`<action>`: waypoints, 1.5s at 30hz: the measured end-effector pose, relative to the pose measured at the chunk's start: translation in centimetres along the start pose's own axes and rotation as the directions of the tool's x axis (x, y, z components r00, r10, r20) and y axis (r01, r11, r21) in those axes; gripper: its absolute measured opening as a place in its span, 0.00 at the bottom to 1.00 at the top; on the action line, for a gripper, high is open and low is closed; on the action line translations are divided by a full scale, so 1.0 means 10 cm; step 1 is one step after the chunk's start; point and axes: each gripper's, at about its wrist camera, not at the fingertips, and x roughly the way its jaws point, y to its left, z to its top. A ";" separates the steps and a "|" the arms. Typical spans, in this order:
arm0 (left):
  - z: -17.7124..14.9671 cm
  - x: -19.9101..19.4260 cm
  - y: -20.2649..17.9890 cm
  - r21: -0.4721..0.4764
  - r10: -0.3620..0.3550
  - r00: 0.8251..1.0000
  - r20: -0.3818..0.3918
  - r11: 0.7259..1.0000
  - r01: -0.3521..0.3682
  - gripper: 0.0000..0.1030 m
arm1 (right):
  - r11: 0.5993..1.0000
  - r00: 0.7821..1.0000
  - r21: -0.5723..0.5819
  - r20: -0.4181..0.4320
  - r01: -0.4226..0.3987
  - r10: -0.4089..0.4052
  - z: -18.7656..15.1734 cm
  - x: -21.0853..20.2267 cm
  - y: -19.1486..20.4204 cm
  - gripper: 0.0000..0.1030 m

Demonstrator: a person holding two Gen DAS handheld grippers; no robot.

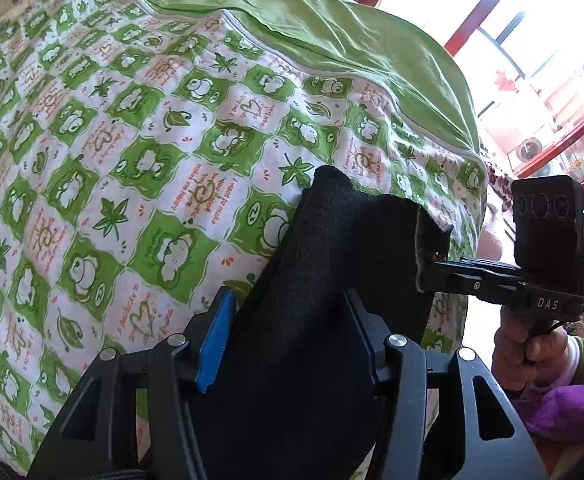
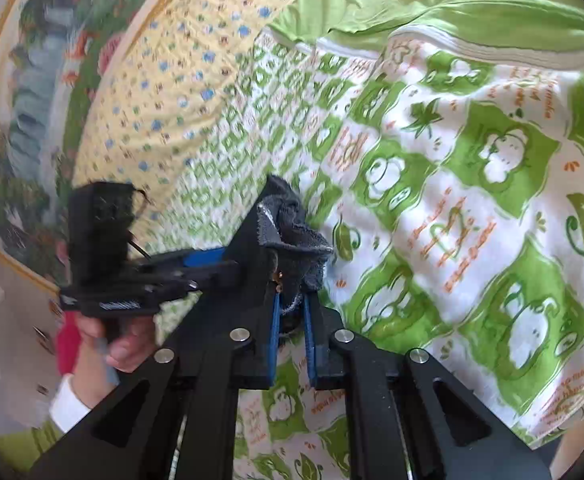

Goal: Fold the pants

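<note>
In the left wrist view, a quilt (image 1: 112,140) printed with green and white cartoon squares fills the left and centre of the frame. A plain green sheet (image 1: 332,36) lies across its upper edge. At the bottom centre, the left gripper (image 1: 292,344) has its blue-padded fingers pinching a broad fold of the black pants (image 1: 324,280), which are held up in the air above the quilt. To the right, the right gripper (image 1: 440,268) reaches in sideways, its tips clamped on a corner of the same dark cloth. A hand (image 1: 528,352) holds that tool's handle at the far right, beside a bright window (image 1: 532,40).

In the right wrist view, the left gripper (image 2: 232,264) appears at the left, held in a hand (image 2: 120,340). At the centre, the right gripper (image 2: 292,312) is pressed onto a bunched grey-black edge of the pants (image 2: 292,224). The quilt (image 2: 492,200) spreads to the right.
</note>
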 end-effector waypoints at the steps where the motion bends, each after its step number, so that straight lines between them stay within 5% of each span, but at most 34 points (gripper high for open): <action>1: 0.04 0.03 -0.01 0.003 -0.005 1.000 -0.001 1.000 0.005 0.53 | 1.000 1.000 -0.005 0.004 0.003 -0.003 0.01 0.00 0.00 0.11; 6: 0.24 0.21 -0.01 -0.016 -0.069 0.998 -0.006 0.998 0.068 0.48 | 0.998 1.000 -0.059 -0.002 0.012 -0.012 0.01 0.05 0.06 0.11; 8: 0.29 0.22 0.01 -0.034 -0.090 0.996 0.019 0.995 0.091 0.25 | 0.998 1.000 -0.062 -0.010 0.003 -0.004 0.00 0.05 0.05 0.11; 11: 0.29 0.16 0.00 -0.045 -0.117 0.992 0.048 0.992 0.119 0.13 | 0.997 1.000 -0.071 -0.017 -0.009 0.008 0.00 0.05 0.05 0.11; 18: 0.06 -0.28 -0.14 -0.014 -0.086 0.983 0.164 0.996 0.089 0.10 | 0.984 0.995 -0.149 -0.010 -0.095 0.095 0.00 0.01 0.34 0.11; 31: -0.79 -1.29 -0.04 -0.107 -0.045 0.917 0.397 0.990 0.095 0.10 | 0.894 0.936 -0.288 -0.184 -0.344 0.301 -0.25 0.25 1.17 0.11; 45: -1.87 -1.45 0.43 -0.308 0.020 0.861 0.508 0.938 0.160 0.10 | 0.863 0.877 -0.300 -0.393 -0.406 0.276 -0.75 0.90 1.48 0.11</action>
